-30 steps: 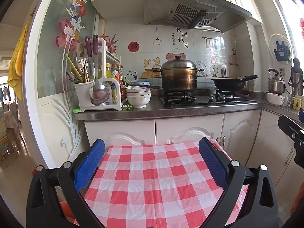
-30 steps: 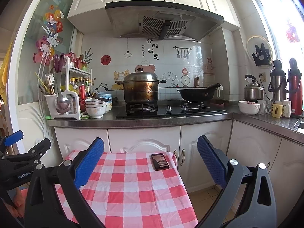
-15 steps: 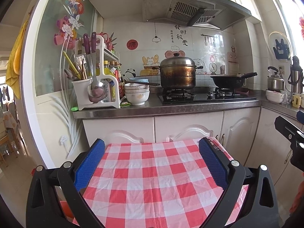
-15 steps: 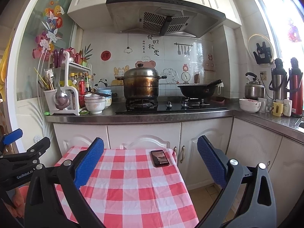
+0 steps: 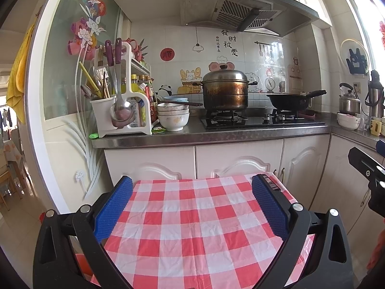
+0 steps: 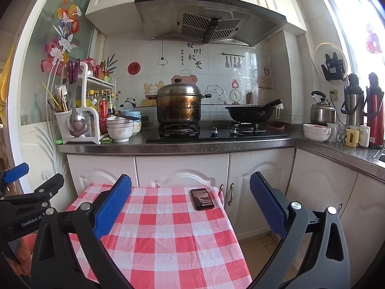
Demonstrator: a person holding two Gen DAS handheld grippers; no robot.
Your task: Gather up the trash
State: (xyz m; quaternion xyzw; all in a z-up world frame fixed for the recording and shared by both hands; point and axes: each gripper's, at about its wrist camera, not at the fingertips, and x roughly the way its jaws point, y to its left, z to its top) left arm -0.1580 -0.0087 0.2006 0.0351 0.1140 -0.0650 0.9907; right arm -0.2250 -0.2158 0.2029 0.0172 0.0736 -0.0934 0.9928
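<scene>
- Left tool (image 5: pixel 192 207) and right tool (image 6: pixel 190 204) both gape wide, empty, above the checked table (image 6: pixel 168 240).
- Big lidded pot (image 6: pixel 178 104) sits on the stove.
- Stacked bowls (image 6: pixel 120 128) hold chopsticks.
- Green wrapper (image 6: pixel 105 140) lies beside the bowls.

Creased checked tablecloth (image 5: pixel 192 228), glossy steel pot (image 5: pixel 225 91)

This is a home kitchen. A big pot (image 6: pixel 178 103) and a black pan (image 6: pixel 250 113) sit on the stove (image 6: pixel 216 132), with bowls (image 6: pixel 119 128) and white cupboards (image 6: pixel 182 171) nearby.
</scene>
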